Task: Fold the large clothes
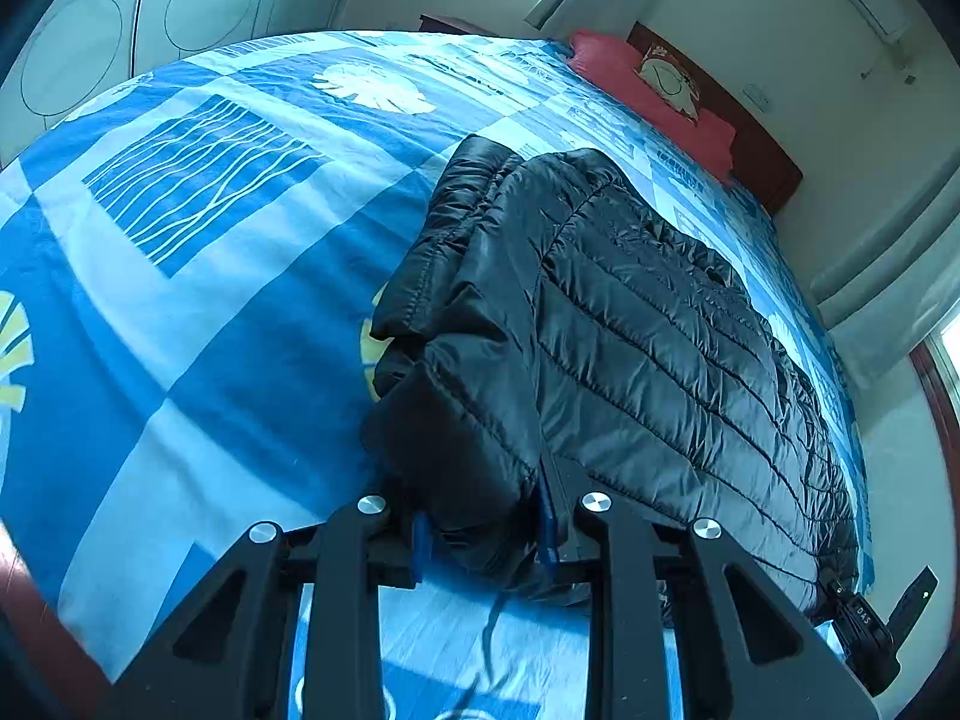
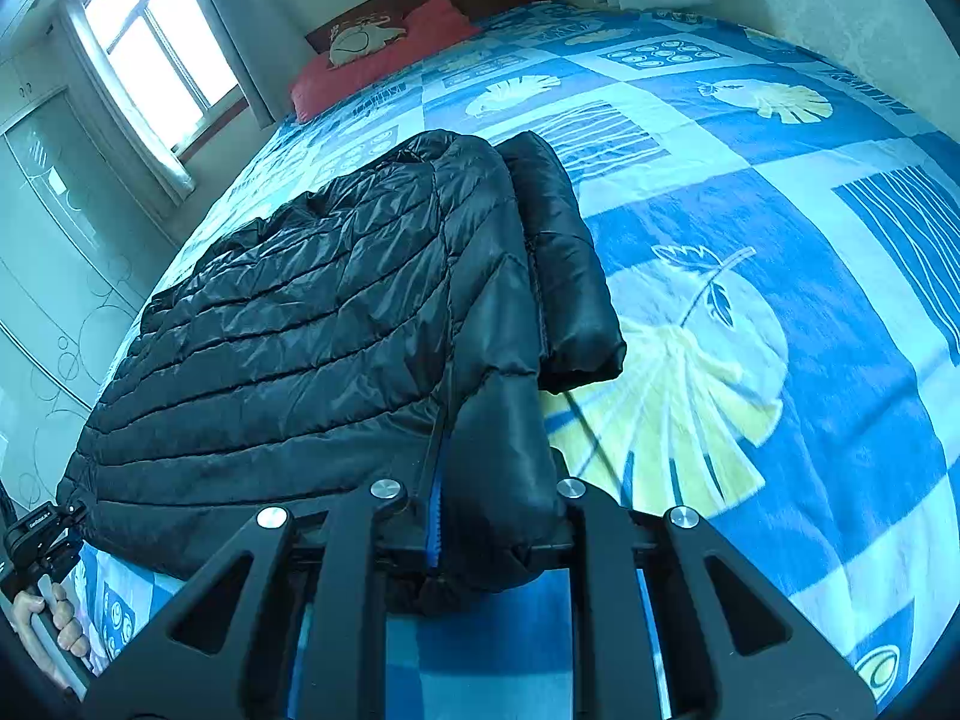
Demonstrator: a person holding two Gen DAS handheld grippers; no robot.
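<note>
A black quilted puffer jacket (image 1: pixel 630 312) (image 2: pixel 300 330) lies on the bed, with one sleeve (image 1: pixel 456 228) (image 2: pixel 570 264) folded along its side. My left gripper (image 1: pixel 486 540) is shut on the near corner of the jacket's hem, and a thick fold of fabric bulges between its blue pads (image 1: pixel 420 540). At the opposite corner of the same edge, my right gripper (image 2: pixel 498 540) is shut on the jacket, a bunched fold filling its jaws. The hem between the two corners hangs slightly above the bedcover.
The blue patterned bedcover (image 1: pixel 210 300) (image 2: pixel 810 300) spreads wide beside the jacket. A red pillow (image 1: pixel 648 90) (image 2: pixel 384 54) rests against the dark headboard. A person's hand (image 2: pixel 54 618) holds the other gripper's handle. Wardrobe doors (image 1: pixel 90 48) and a window (image 2: pixel 156 48) lie beyond the bed.
</note>
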